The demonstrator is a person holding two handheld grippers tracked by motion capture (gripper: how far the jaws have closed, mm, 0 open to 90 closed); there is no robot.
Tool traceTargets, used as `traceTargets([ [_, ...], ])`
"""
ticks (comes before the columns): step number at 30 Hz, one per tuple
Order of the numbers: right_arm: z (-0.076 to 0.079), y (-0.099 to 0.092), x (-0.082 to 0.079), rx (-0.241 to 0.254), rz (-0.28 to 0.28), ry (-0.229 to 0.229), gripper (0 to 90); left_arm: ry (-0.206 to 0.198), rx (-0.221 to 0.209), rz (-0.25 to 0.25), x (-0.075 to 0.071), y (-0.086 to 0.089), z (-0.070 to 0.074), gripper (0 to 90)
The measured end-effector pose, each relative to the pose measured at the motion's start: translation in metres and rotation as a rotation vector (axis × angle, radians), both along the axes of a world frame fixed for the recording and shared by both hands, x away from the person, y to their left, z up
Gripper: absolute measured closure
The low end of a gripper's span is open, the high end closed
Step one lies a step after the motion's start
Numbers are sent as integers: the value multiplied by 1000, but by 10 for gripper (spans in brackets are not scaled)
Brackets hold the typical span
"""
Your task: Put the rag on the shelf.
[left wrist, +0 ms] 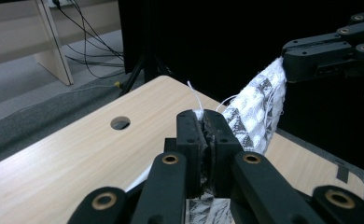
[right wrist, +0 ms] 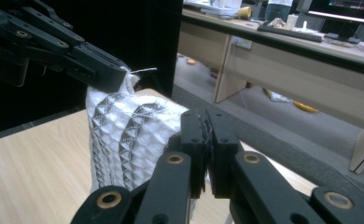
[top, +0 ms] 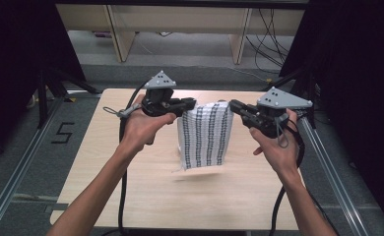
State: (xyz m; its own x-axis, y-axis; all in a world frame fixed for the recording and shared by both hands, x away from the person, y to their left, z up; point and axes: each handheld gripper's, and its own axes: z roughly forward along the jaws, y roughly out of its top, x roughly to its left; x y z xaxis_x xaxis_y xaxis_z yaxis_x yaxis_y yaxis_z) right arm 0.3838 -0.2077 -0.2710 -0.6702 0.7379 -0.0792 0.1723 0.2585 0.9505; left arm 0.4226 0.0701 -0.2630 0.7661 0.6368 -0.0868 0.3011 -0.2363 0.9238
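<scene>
Above the table (top: 131,196), patterned cloth (top: 205,135) hanging, round table hole (left wrist: 120,122).

Below your grippers the wooden table (top: 131,187) lies bare all round, so you can pass on either side. Between them the hanging patterned cloth (top: 205,135) blocks the middle, its lower edge just above the tabletop.

We held the cloth (top: 205,135) up over the middle of the table (top: 131,187), our left gripper (top: 187,104) at its left top corner, our right gripper (top: 235,106) at its right, desks (top: 180,22) standing behind.
</scene>
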Motion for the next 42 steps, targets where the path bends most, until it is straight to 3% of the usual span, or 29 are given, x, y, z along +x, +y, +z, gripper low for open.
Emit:
traceTargets([
  [2, 5, 0, 7, -3, -6, -19, 876, -6, 0, 7, 4, -1, 3, 854],
  [10, 14, -1, 28, 20, -18, -24, 876, -13, -16, 43, 22, -4, 12, 854],
  [14, 17, 1, 40, 35, -24, -12, 876, -12, -21, 65, 33, -4, 15, 854],
  [23, 26, 10, 69, 13, -49, 5, 876, 2, -43, 116, 56, 0, 19, 853],
  [29, 18, 13, 93, 10, -85, 48, 875, 18, -51, 138, 73, -4, 13, 851],
  [34, 5, 10, 113, 46, -122, 107, 874, 70, -82, 166, 95, -9, 2, 850],
  [36, 3, 9, 117, 43, -120, 101, 874, 74, -82, 167, 97, -10, -1, 850],
  [37, 0, 9, 123, 53, -128, 128, 873, 85, -79, 171, 100, -10, -2, 848],
  [40, -4, 9, 129, 50, -130, 126, 873, 96, -90, 181, 106, -10, -7, 848],
  [42, -9, 10, 135, 60, -144, 148, 872, 102, -98, 189, 109, -10, -9, 848],
])
